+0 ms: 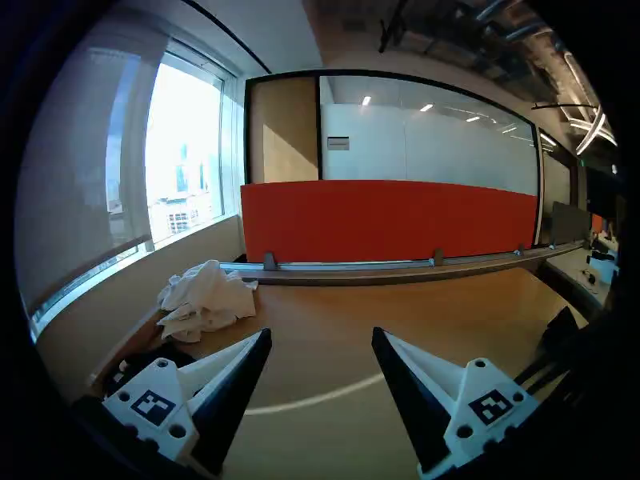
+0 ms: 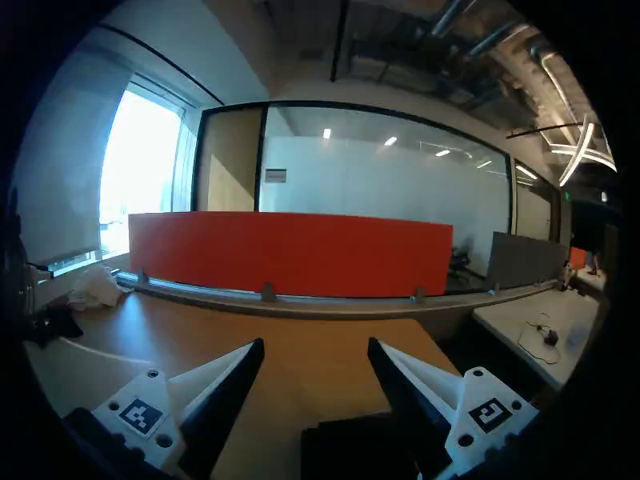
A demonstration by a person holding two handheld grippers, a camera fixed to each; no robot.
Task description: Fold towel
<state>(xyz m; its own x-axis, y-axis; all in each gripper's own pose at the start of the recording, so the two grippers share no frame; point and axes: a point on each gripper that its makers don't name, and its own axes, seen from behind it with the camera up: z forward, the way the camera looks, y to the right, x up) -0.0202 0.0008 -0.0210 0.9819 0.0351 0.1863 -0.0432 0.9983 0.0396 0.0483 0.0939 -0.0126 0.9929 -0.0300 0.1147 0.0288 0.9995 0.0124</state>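
The white towel point(image 1: 206, 302) is seen crumpled on the desk point(image 1: 336, 320) beside the window in the left gripper view, with the left tongs point(image 1: 320, 334) spread, nothing gripped. In the right gripper view it is glimpsed small, far left; the right tongs point(image 2: 314, 342) are spread empty, and a cable point(image 2: 538, 330) is shown lying on a neighbouring surface.

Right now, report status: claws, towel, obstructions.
Left claw open, holding nothing. Right claw open, holding nothing. Towel crumpled, unfolded, far left on desk by window. No obstruction between left claw and towel.
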